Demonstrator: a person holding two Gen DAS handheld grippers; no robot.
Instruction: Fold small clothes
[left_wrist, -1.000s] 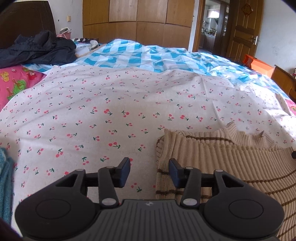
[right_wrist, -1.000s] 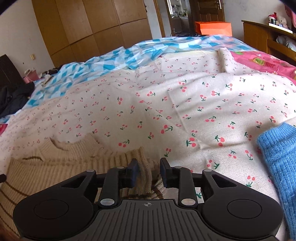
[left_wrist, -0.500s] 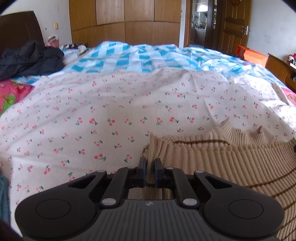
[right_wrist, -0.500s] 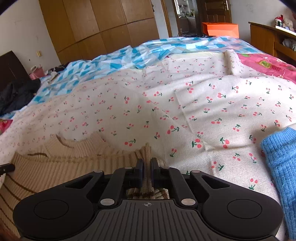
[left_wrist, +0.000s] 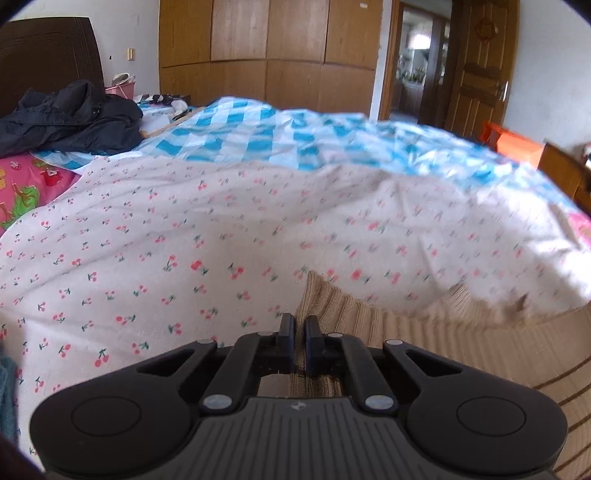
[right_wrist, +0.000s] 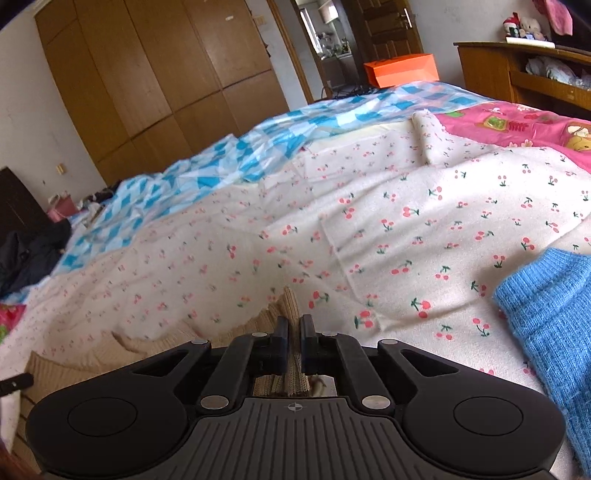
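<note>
The beige ribbed sweater (left_wrist: 461, 354) was laid on the cherry-print bed (left_wrist: 184, 236). One corner was pinched by the left hand-held gripper (left_wrist: 299, 332), another by the right hand-held gripper (right_wrist: 291, 332), both clenched on knit, presumably so the edge could be lifted evenly for folding.

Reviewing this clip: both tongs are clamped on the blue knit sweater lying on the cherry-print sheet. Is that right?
Not quite. Both tongs are clamped on the beige ribbed sweater, not the blue one. The left tongs show it in the left wrist view, the right tongs in the right wrist view, where the blue knit sweater lies untouched on the cherry-print sheet.
</note>
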